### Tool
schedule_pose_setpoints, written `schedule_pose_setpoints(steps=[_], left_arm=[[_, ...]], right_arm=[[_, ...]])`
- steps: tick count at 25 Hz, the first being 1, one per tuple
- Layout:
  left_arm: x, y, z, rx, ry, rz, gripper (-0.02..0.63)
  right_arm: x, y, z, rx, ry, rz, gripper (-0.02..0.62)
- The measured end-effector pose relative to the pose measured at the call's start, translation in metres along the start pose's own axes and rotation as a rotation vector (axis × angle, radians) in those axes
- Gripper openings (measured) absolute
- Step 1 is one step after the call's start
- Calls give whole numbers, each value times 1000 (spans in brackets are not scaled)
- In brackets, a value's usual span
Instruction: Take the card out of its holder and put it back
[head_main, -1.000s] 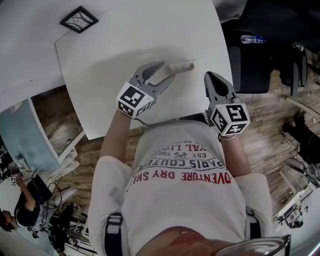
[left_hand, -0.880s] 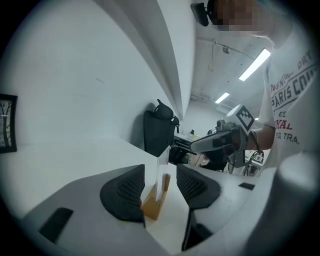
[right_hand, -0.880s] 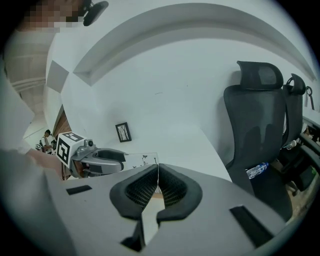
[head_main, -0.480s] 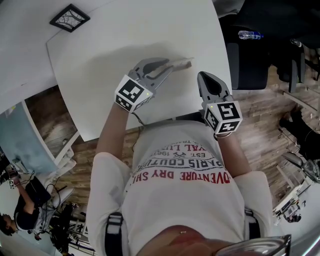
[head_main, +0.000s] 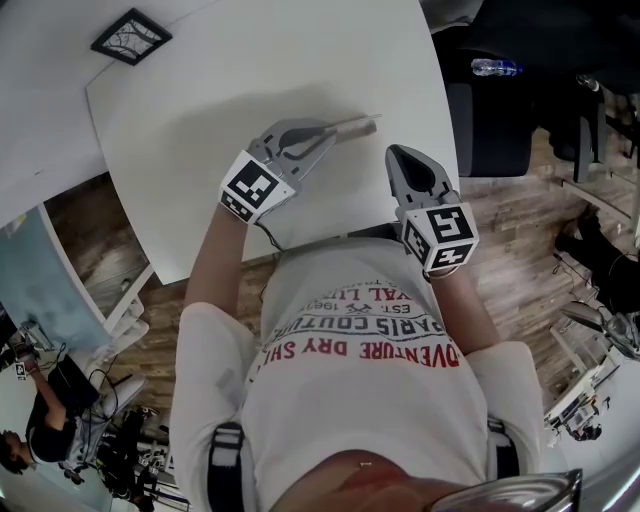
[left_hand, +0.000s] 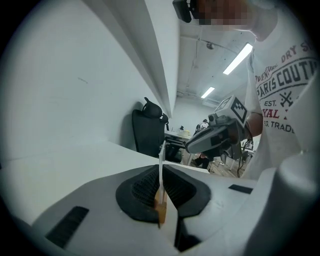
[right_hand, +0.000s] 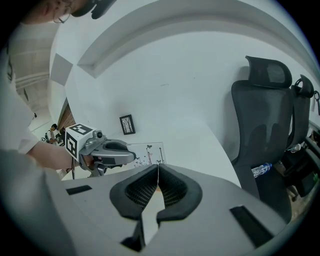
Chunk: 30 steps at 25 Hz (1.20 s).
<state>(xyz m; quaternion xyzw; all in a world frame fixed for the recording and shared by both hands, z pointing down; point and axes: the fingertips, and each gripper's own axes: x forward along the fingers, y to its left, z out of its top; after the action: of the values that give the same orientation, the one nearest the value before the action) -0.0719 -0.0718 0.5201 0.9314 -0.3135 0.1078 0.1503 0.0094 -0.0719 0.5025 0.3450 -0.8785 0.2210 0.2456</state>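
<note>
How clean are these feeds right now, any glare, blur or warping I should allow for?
Head view: sharp and evenly lit, with a soft shadow across the table. Left gripper view: heavy fisheye, black corners, glaring ceiling lights, card edge-on as a thin line. Right gripper view: fisheye bends the chair; no blur.

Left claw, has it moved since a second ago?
No, left claw holds its spot against the black frame; jaws have just been closing on the card.

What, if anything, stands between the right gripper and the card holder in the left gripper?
Nothing visible does. The right gripper, jaws together and empty, has only table between it and the card holder. The left gripper has just been closing its jaws on that holder, and the thin sheet stands between its pads.
</note>
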Motion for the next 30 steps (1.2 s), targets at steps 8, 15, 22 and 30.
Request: schedule_pose_setpoints(steps=[8,15,22,30], left_arm=[[0,-9,3,46,-23,-69,35],[-4,-9,9,81,-35,-99,35],[-9,-9,27,77,-70,-109,35],[-19,-15,53,120,-102,-86,35]], right_arm=[[-7,1,-6,-5,15,-7,26],[-9,6,-8,-17,26,0,26],[-11,8,-8,-22,26,1,26],[-21,12,2,-28,-14,-2,26]])
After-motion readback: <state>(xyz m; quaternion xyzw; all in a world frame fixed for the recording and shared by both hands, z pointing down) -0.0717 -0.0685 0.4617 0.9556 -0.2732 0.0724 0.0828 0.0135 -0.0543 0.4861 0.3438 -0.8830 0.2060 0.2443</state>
